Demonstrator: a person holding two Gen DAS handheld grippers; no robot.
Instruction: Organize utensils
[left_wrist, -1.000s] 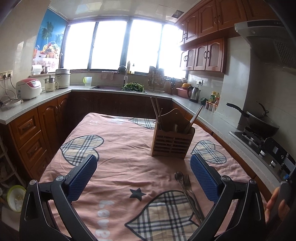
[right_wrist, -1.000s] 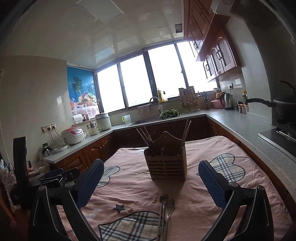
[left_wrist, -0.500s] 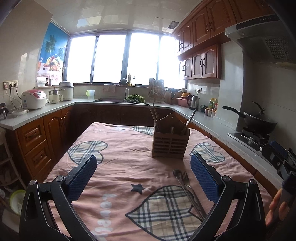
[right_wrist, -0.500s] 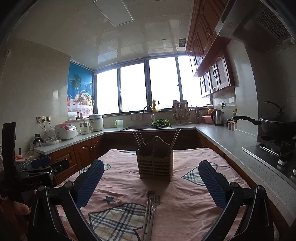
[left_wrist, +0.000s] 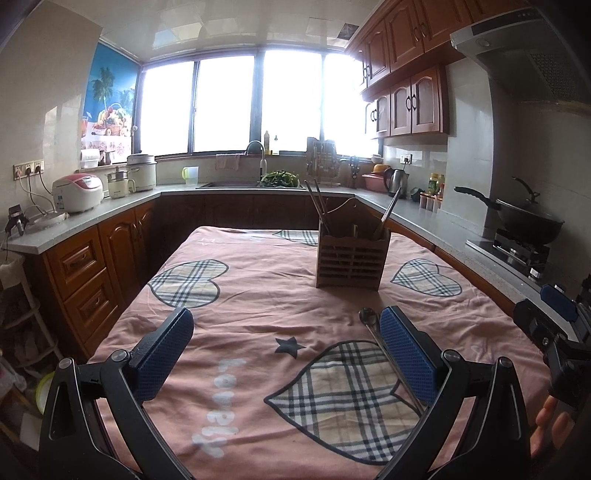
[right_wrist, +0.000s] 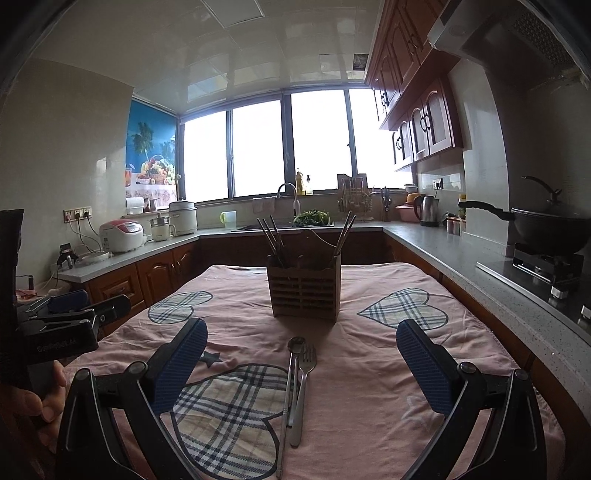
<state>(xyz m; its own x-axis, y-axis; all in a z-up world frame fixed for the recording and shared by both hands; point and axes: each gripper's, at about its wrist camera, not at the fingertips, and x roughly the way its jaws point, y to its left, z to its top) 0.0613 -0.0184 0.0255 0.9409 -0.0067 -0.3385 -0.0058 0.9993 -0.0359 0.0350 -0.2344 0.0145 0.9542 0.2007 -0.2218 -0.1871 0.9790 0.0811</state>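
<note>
A wooden utensil holder (right_wrist: 303, 290) (left_wrist: 351, 258) with chopsticks sticking out stands mid-table on the pink cloth. In front of it lie a metal spoon (right_wrist: 292, 373) and a metal fork (right_wrist: 304, 387) side by side, handles toward me. My right gripper (right_wrist: 302, 347) is open, its blue pads straddling the spoon and fork from above and behind. My left gripper (left_wrist: 286, 334) is open over bare cloth to the left; the spoon (left_wrist: 369, 318) shows beside its right pad, which hides most of the fork.
The table (right_wrist: 461, 332) is covered with a pink cloth with plaid hearts. Counters wrap around it: rice cookers (left_wrist: 77, 192) at left, a sink (left_wrist: 236, 184) at the back, a wok (right_wrist: 550, 225) on the stove at right. A hand (right_wrist: 33, 398) holds the left tool.
Both grippers have tilted and shifted so the table looks flatter and the holder stands more level; the right gripper's view has centred on the spoon and fork. Both stay open.
</note>
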